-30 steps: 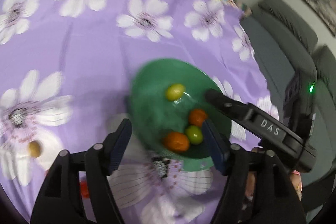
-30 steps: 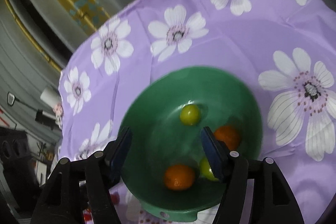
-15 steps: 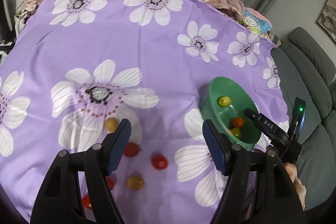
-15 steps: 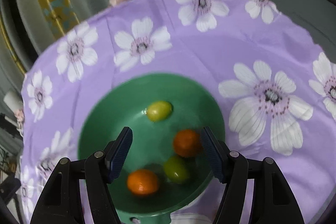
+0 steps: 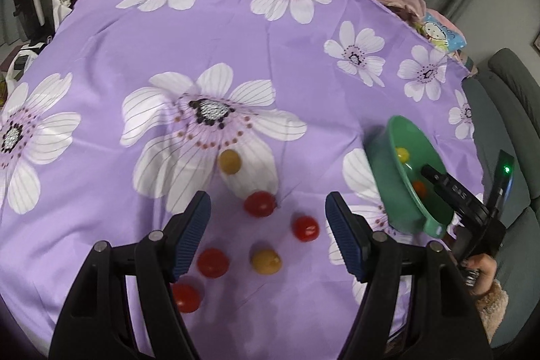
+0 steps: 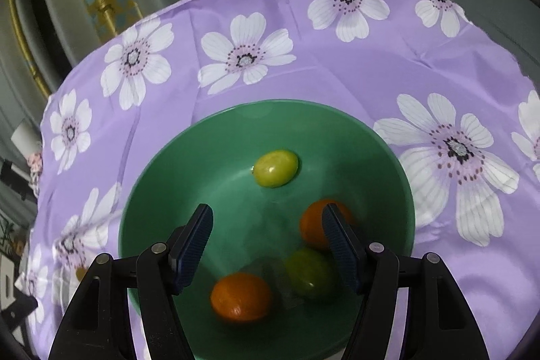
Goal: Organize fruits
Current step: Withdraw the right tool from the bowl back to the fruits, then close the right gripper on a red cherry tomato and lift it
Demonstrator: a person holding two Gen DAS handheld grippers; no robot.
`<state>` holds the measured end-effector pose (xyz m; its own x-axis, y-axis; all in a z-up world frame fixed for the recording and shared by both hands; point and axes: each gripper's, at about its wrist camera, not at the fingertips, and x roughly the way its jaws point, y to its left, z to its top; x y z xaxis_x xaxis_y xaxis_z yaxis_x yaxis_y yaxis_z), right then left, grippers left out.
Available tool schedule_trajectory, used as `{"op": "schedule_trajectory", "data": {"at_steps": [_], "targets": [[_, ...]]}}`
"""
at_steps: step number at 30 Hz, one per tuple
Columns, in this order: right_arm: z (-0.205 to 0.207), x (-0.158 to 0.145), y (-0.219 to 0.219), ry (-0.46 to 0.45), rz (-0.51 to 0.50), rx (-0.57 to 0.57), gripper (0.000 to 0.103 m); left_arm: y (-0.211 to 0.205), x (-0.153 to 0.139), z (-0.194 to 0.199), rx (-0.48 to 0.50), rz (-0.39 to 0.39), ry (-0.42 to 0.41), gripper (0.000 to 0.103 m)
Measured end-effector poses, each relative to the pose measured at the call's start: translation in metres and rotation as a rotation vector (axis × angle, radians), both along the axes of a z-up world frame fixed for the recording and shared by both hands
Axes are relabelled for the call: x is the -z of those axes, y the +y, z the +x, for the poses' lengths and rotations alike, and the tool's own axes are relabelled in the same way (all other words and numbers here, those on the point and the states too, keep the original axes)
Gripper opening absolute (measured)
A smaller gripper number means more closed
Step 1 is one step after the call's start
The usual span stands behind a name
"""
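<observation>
**Purple cloth, one green bowl, ten small fruits**

Purple fabric printed with white flowers, the tablecloth [image 5: 101, 32] covers the whole table and is the biggest thing in both views. One green bowl [image 6: 189, 164] stands on it; every place below is given from that bowl.

Two grippers are in view. The right gripper [image 6: 266, 245] hangs over the bowl's near side, its blue pads spread apart with nothing between them. The left gripper [image 5: 268, 235] is well to the left of the bowl, over the loose fruit, its jaws likewise apart and empty.

Inside the bowl lie four fruits: two orange fruits, one [image 6: 241, 296] near the front and one [image 6: 317, 221] toward the right, partly behind a pad; one yellow-green fruit [image 6: 276, 168] toward the far side; one darker green fruit [image 6: 308, 272] between the oranges.

Left of the bowl, six fruits rest on the cloth: four red tomatoes [image 5: 260, 204] [image 5: 305, 228] [image 5: 212, 262] [image 5: 186, 297] and two yellow tomatoes [image 5: 230, 161] [image 5: 265, 261], none touching the bowl.
</observation>
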<state>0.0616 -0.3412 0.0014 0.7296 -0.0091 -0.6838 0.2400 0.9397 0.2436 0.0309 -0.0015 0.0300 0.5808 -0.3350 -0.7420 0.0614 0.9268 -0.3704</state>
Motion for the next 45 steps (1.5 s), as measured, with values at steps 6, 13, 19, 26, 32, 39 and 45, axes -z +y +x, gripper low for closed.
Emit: {"op": "schedule_trajectory", "data": {"at_steps": [6, 13, 19, 26, 32, 39, 45], "targets": [[-0.025, 0.002, 0.004, 0.055, -0.031, -0.048, 0.068, 0.012, 0.003, -0.011, -0.018, 0.011, 0.017, 0.071], [-0.044, -0.017, 0.009, 0.045, -0.059, -0.03, 0.068, 0.028, 0.004, -0.022, -0.045, 0.019, 0.028, 0.069], [-0.059, -0.044, 0.027, -0.006, -0.086, -0.069, 0.068, 0.031, 0.011, -0.032, -0.039, 0.036, 0.046, 0.068], [-0.059, -0.051, 0.085, 0.005, 0.058, -0.329, 0.068, 0.015, 0.028, -0.028, 0.024, 0.032, 0.102, 0.054], [-0.04, -0.03, 0.135, 0.081, 0.023, -0.434, 0.067, 0.006, 0.051, -0.016, 0.035, 0.034, 0.178, 0.046], [-0.016, 0.009, 0.17, 0.182, 0.002, -0.504, 0.051, 0.008, 0.068, -0.008, 0.007, 0.052, 0.229, 0.037], [-0.003, 0.036, 0.176, 0.27, 0.012, -0.507, 0.045, 0.01, 0.068, -0.007, -0.008, 0.071, 0.206, 0.029]]}}
